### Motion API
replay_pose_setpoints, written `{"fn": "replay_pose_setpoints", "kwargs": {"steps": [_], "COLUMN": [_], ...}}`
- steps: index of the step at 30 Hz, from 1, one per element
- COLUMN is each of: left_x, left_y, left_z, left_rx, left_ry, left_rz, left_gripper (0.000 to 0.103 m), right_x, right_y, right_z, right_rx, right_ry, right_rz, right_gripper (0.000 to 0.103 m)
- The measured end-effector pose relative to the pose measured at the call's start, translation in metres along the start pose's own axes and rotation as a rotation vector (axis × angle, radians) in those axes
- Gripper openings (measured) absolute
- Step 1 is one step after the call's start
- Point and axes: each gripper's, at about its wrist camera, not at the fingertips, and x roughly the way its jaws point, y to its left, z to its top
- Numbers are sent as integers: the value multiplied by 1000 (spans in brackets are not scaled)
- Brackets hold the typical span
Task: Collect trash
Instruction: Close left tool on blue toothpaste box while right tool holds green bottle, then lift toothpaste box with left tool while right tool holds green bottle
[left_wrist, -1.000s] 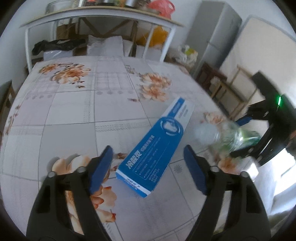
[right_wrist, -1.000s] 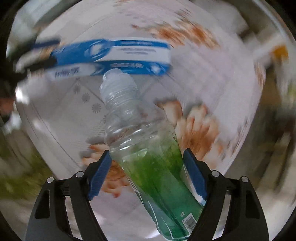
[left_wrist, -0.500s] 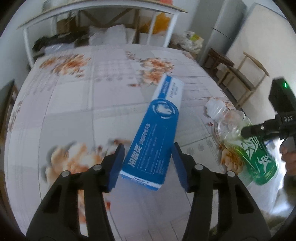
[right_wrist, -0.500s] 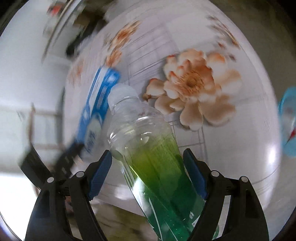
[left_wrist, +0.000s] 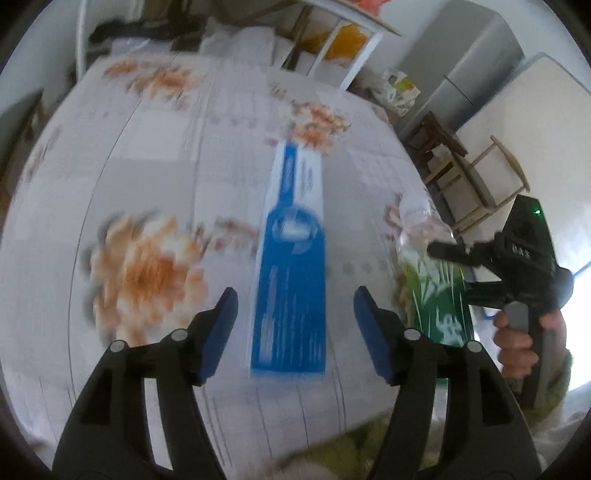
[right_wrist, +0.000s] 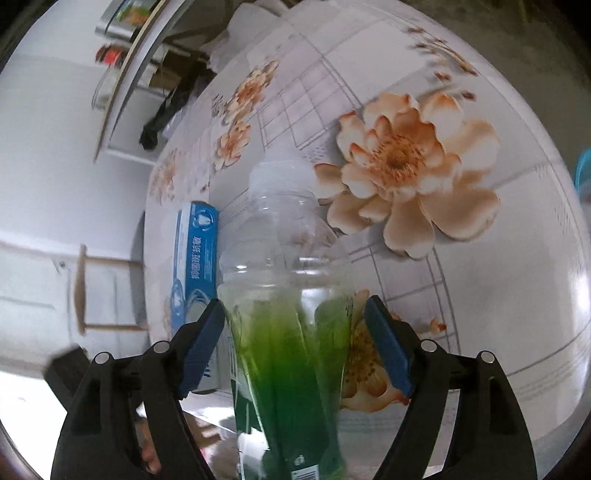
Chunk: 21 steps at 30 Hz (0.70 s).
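The left gripper (left_wrist: 295, 306) hung over the counter (left_wrist: 166, 155) with its jaws opening. The blue carton (left_wrist: 291, 280) lay flat on the flowered cloth between the blue pads (left_wrist: 221, 332), which stood clear of both its long sides. The carton's white end pointed toward twelve o'clock in the left wrist view, which was blurred.

At three o'clock from the carton, near the counter's edge, the green-labelled bottle (left_wrist: 436, 291) was gripped by the right gripper (left_wrist: 454, 269), itself held in a hand (left_wrist: 524, 332).

In the right wrist view, the right gripper (right_wrist: 295, 350) had its jaws set wide around the bottle (right_wrist: 291, 295), whose capped neck pointed toward twelve o'clock. Whether both pads (right_wrist: 388, 350) pressed on its sides could not be made out. The carton (right_wrist: 195, 258) lay at nine o'clock from the bottle, and a big printed flower (right_wrist: 406, 166) showed at two o'clock.
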Motion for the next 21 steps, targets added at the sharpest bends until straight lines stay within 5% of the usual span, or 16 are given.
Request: {"fn": "replay_pose_setpoints", "kwargs": {"steps": [4, 7, 21], "left_x": [34, 52, 31], "left_y": [-13, -11, -2], "left_z": [22, 30, 0], "left_rx": [86, 91, -14], "left_ry": [31, 72, 115], "left_rz": [95, 119, 100], "left_gripper": [59, 45, 46], "right_x": [6, 11, 7], "right_y": [6, 11, 26], "right_z": [3, 4, -17], "right_rx": [-54, -103, -342], "right_ry": [12, 10, 30], "right_rz": [-12, -18, -151], "right_gripper": [75, 68, 69]}}
